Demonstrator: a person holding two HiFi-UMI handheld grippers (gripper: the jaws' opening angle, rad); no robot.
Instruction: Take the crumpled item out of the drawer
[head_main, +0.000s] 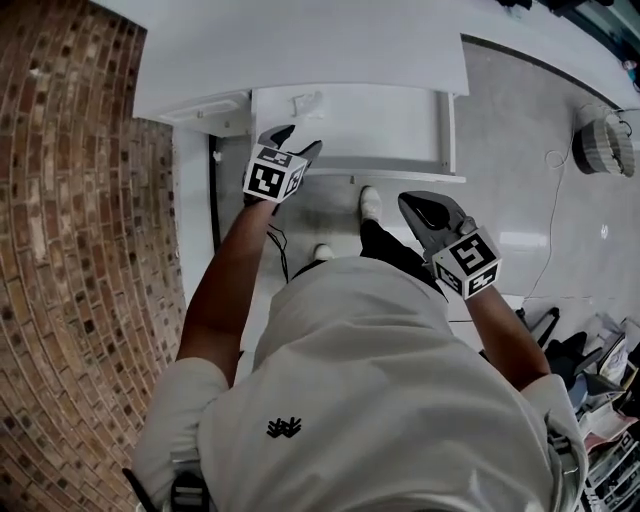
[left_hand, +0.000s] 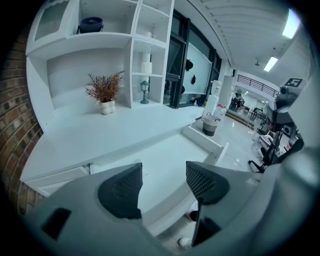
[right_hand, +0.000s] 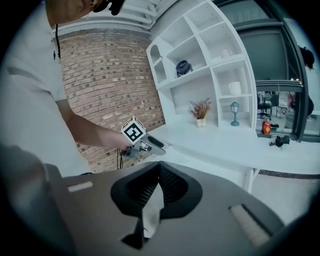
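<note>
The white drawer (head_main: 400, 165) stands pulled out under the counter. A small pale crumpled item (head_main: 305, 100) lies on its floor near the back left corner. My left gripper (head_main: 298, 140) hangs over the drawer's front left corner, short of the item, open with nothing between its pads (left_hand: 120, 192). The left gripper view looks along the drawer's floor (left_hand: 170, 155). My right gripper (head_main: 408, 203) is lower right, outside the drawer front, with its tips together (right_hand: 159, 170). A pale sliver shows in the gap behind them; I cannot tell what it is. The right gripper view also shows the left gripper (right_hand: 161, 149).
A brick wall (head_main: 70, 250) runs along the left. The white counter (head_main: 300, 40) overhangs the drawer, with a closed drawer (head_main: 205, 108) beside it. The person's shoes (head_main: 370, 200) stand just below the drawer front. A basket (head_main: 605, 140) sits on the floor at right. Shelves hold a plant (left_hand: 105, 92).
</note>
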